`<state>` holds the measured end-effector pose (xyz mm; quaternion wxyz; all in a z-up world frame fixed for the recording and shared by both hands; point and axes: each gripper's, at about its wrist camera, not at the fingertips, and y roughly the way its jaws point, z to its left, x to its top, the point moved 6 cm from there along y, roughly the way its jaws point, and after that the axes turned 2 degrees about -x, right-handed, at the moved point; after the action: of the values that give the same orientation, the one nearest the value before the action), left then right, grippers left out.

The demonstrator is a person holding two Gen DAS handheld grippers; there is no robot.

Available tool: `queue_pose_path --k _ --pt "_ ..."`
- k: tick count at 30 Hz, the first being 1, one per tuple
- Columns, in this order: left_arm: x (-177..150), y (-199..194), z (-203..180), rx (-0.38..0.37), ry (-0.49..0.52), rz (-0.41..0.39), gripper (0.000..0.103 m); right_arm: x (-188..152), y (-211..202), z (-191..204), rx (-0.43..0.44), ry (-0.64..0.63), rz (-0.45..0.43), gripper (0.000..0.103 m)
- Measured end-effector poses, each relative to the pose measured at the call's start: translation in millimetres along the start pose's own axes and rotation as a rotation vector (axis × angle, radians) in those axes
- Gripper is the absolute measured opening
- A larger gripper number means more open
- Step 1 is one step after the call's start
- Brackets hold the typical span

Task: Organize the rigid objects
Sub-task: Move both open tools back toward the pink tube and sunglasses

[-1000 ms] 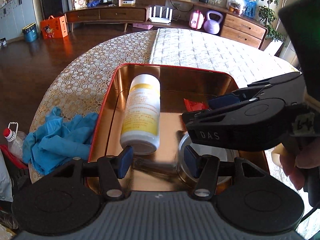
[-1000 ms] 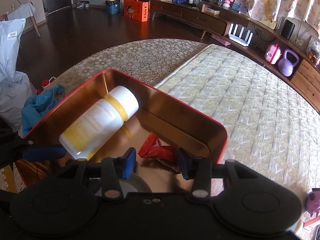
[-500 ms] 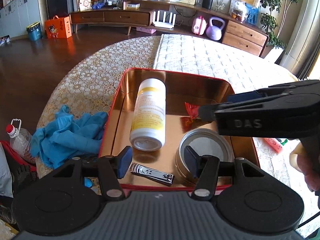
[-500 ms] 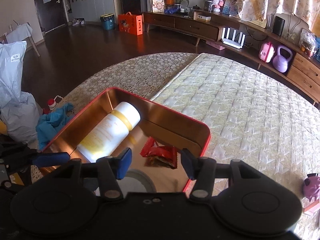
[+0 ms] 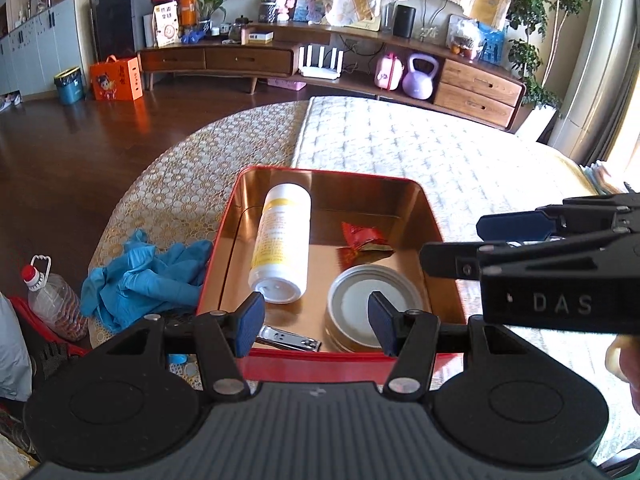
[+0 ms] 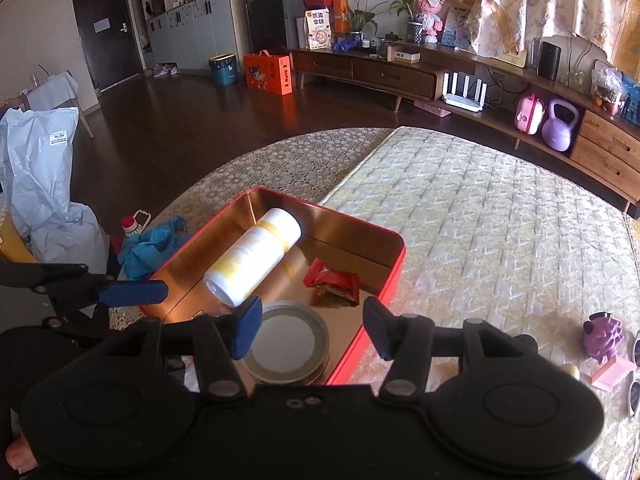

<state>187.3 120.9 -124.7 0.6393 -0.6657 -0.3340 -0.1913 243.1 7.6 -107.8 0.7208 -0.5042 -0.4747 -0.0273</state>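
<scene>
While both pairs of tongs are held above the near edge of the red tin (image 5: 224, 248), nothing is gripped: the left tongs (image 5: 316, 322) stand released and empty, and the right tongs (image 6: 312, 326) have just been opening, with nothing between their jaws either. Nearest, against the tin's front wall, a nail clipper (image 5: 290, 339) is seen lying crosswise, with a round lidded tin (image 5: 374, 304) beside it on the right. Just beyond, the white bottle (image 5: 282, 246) lies on its side, its long axis running away from the left tongs, base nearest; it is judged closer to the left hand. A red snack packet (image 6: 332, 282) rests further in. On the bed outside, a purple toy (image 6: 602, 334) remains to the right, nearer the right hand.
</scene>
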Motion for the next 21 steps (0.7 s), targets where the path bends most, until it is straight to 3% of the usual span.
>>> queue_pose_path --k 13,17,21 --pt "-2.1 -30.1 -36.2 -0.050 0.049 -0.031 0.056 -30.1 -66.7 -26.4 -0.038 0.107 -0.083 0.068" --pt "-4.2 -36.0 -52.0 -0.071 0.067 -0.043 0.069 -47.1 -88.2 -41.2 -0.070 0.135 -0.109 0.076" --pt "-7.7 -39.4 -67.4 -0.097 0.084 -0.041 0.069 -62.6 -107.7 -60.4 -0.097 0.198 -0.127 0.082"
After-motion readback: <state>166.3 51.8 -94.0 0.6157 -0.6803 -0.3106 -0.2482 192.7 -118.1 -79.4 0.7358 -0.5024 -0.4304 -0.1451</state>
